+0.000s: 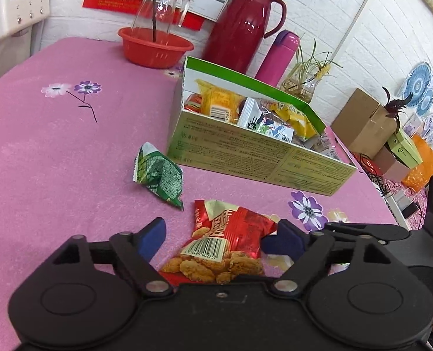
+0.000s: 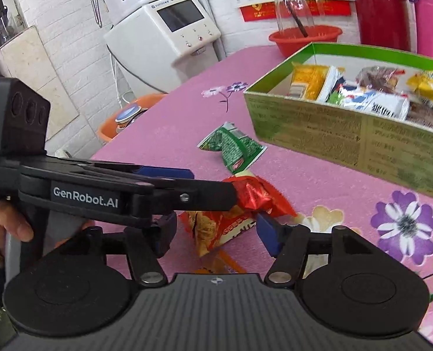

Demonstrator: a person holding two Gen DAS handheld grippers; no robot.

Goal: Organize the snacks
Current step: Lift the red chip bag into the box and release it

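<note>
Both grippers — left [image 1: 213,237], right [image 2: 213,234] — gape apart around a crinkled red snack bag [image 1: 225,245] showing fried pieces and a barcode, flat on the pink table [image 1: 55,152].

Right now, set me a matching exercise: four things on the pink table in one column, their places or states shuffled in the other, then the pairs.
Things:
1. red snack packet
2. green snack packet
3. green cardboard box
4. glass bottle

Places or states:
A. standing in the red basin
B. lying alone on the cloth, just before the box
C. between the open fingers of the left claw
D. open-topped, holding several snacks

Pairs: 1-C, 2-B, 3-D, 4-A
</note>
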